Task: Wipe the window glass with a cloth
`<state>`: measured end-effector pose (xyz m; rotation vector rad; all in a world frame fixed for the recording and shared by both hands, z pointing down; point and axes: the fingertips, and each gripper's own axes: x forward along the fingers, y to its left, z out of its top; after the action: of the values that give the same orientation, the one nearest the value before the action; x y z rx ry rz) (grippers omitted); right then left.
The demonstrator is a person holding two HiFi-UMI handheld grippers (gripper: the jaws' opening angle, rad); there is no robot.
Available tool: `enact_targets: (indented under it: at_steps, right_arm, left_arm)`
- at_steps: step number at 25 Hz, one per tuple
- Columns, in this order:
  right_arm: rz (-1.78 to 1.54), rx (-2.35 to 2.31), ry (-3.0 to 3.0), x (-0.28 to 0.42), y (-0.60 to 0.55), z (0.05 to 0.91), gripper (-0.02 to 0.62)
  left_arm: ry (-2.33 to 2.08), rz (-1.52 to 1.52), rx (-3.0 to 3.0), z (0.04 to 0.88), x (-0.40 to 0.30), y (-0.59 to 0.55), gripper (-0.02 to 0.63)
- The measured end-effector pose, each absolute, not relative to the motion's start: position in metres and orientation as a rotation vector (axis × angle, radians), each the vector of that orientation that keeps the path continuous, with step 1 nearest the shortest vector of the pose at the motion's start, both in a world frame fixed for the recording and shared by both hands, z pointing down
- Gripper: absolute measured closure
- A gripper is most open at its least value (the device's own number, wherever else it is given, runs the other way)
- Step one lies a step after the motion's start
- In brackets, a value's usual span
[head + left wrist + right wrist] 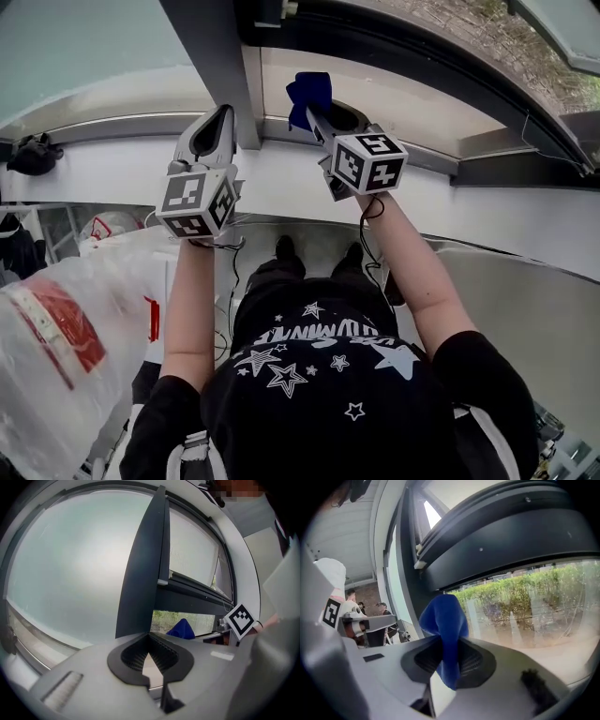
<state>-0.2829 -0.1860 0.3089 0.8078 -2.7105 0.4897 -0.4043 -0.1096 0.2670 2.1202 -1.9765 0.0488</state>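
Your right gripper (449, 663): jaws clamped on blue cloth (443, 620), wad bulging past tips, tail hanging below. Cloth held up near window glass (525, 606), right of dark mullion (211, 56); contact unclear. Your left gripper (150, 641): jaws together, nothing between. Cloth judged soft, light, floppy, prone to bunching; keep hold mid-fold, press gently
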Motion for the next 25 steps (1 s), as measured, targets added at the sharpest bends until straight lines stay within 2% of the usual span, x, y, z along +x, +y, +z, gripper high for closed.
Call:
enact_targets:
  at_steps: [17,25]
  right_arm:
    - [0.406,0.758,-2.767,-0.35,-0.233,0.343,0.522]
    - [0.41,0.811,-2.759,-0.312,-0.253,0.342,0.522]
  left_arm:
    - [-1.981,0.103,2.092,0.279,-0.411,-0.132,0.597]
    - [-1.906,0.194,2.141,0.289,-0.377,-0.148,0.597]
